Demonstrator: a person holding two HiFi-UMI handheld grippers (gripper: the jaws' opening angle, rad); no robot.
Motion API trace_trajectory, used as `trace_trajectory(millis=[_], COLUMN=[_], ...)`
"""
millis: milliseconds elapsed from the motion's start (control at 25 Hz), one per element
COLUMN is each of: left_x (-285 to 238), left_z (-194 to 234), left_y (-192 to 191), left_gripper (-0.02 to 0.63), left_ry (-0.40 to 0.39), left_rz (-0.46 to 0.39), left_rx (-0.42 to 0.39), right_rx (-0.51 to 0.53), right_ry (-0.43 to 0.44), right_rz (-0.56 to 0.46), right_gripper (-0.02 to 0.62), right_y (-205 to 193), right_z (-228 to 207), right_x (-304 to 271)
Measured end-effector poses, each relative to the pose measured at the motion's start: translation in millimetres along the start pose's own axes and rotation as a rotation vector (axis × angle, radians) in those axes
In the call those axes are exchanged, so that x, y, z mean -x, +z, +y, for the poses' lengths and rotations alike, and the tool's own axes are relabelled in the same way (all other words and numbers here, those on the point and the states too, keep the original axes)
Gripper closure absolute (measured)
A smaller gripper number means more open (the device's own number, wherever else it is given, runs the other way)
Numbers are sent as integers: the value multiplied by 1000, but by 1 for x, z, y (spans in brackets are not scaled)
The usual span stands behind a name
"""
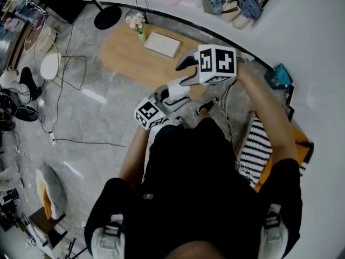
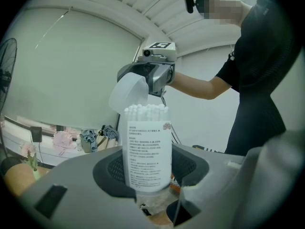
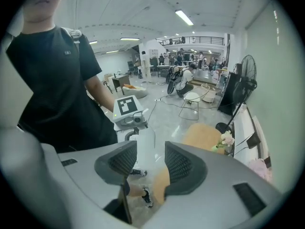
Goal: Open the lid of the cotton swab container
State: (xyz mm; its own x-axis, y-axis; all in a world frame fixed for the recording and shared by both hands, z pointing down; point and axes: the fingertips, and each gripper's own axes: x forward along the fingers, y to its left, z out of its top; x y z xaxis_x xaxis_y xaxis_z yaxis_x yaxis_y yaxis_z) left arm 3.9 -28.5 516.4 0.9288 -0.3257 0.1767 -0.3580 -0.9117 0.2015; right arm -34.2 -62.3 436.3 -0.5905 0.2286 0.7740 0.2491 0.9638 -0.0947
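Observation:
The cotton swab container [image 2: 147, 149] is a clear tube with a white printed label, and it stands upright in the air. My left gripper [image 2: 148, 160] is shut on its lower part. The swab tips show at its uncovered top. Its translucent lid [image 2: 128, 93] tilts up at the top left, right under my right gripper [image 2: 153, 80]. In the right gripper view the lid [image 3: 145, 149] stands between the jaws of my right gripper [image 3: 150, 150]. It lies against the left pad, and a gap shows at the right pad. From the head view both grippers [image 1: 168, 99] [image 1: 186, 72] meet at the container [image 1: 178, 88] in front of the person's chest.
An oval wooden table [image 1: 126, 58] lies below, with a flower vase [image 1: 138, 27] and a white box [image 1: 161, 45] on it. A wire chair [image 1: 56, 63] and cables lie to the left. A striped cloth [image 1: 260, 144] lies to the right. A standing fan [image 3: 238, 87] is by the wall.

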Motion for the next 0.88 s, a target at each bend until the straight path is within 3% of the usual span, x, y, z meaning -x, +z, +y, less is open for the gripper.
trace_trajectory(millis=[360,880], left_x=[4,7], left_z=[-5,-7], left_y=[6,2], left_gripper=[407,407], left_ry=[-24,-34], left_rz=[-2,-2], left_rx=[-25,2], right_rx=[7,-75], right_ry=[-173,-222], right_rz=[-69,-162], right_gripper=[436,430], right_y=[7,-3], right_z=[-24,-40], right_x=[3,-9])
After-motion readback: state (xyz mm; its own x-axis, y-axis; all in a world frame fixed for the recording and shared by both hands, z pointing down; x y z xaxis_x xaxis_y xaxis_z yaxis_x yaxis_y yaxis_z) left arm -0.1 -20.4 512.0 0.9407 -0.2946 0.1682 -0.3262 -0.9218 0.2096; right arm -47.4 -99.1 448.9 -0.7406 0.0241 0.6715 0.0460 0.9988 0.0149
